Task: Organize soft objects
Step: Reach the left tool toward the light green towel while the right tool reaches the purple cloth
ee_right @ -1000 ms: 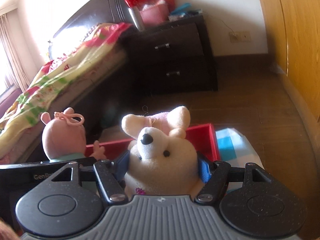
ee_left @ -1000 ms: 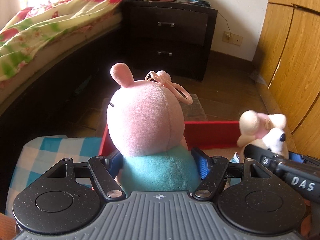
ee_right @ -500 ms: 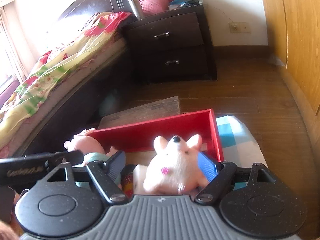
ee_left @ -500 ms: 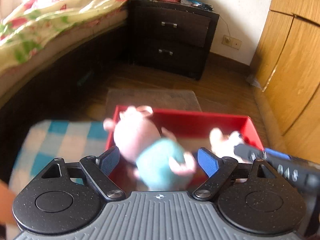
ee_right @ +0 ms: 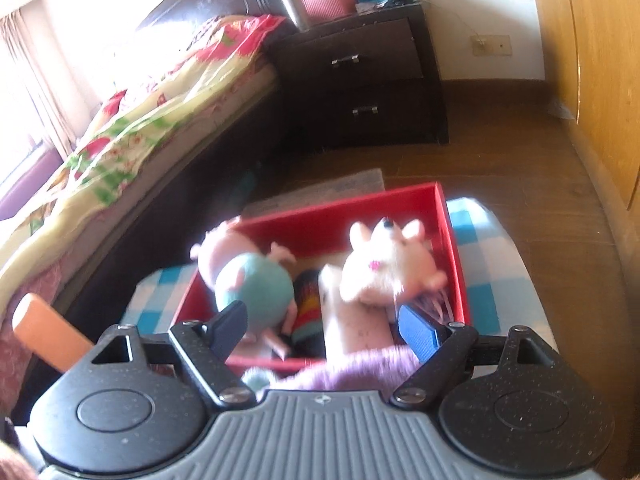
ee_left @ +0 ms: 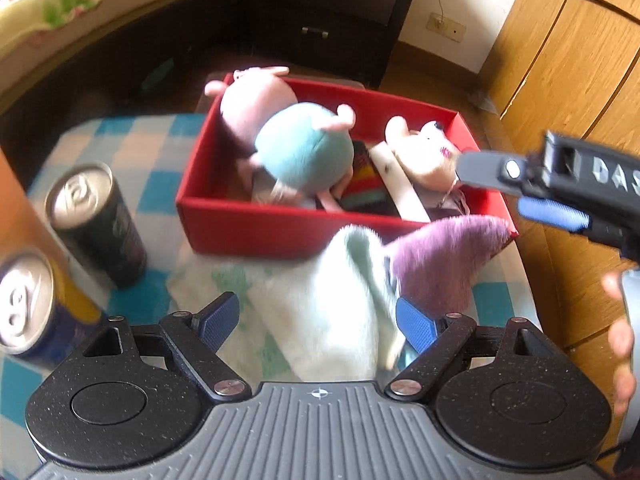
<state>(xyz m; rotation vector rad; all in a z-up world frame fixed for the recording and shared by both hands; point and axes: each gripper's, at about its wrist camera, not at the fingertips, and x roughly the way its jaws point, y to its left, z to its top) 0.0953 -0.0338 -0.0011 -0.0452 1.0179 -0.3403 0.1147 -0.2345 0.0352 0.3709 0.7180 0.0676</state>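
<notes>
A pink pig plush in a teal dress [ee_left: 296, 140] [ee_right: 248, 276] lies in the left of the red box [ee_left: 256, 224] [ee_right: 452, 240]. A cream dog plush [ee_left: 424, 152] [ee_right: 384, 264] lies in the right of it. A striped roll and a white item sit between them. A pale mint cloth [ee_left: 336, 300] and a purple cloth [ee_left: 440, 256] [ee_right: 360, 368] lie in front of the box. My left gripper [ee_left: 316, 324] is open above the mint cloth. My right gripper [ee_right: 320, 324] is open above the box's near edge; it also shows in the left wrist view [ee_left: 520, 184].
The box stands on a blue-checked cloth [ee_left: 120, 136]. A dark can [ee_left: 96, 220] and a blue-yellow can [ee_left: 28, 304] stand left of it. A bed [ee_right: 120, 140], a dark nightstand [ee_right: 360, 76] and wooden wardrobe doors [ee_left: 560, 60] surround the spot.
Both grippers have opened and let go of their plush toys, which dropped into the red box. Both grippers have pulled back toward me, bringing the cloths and cans into view.
</notes>
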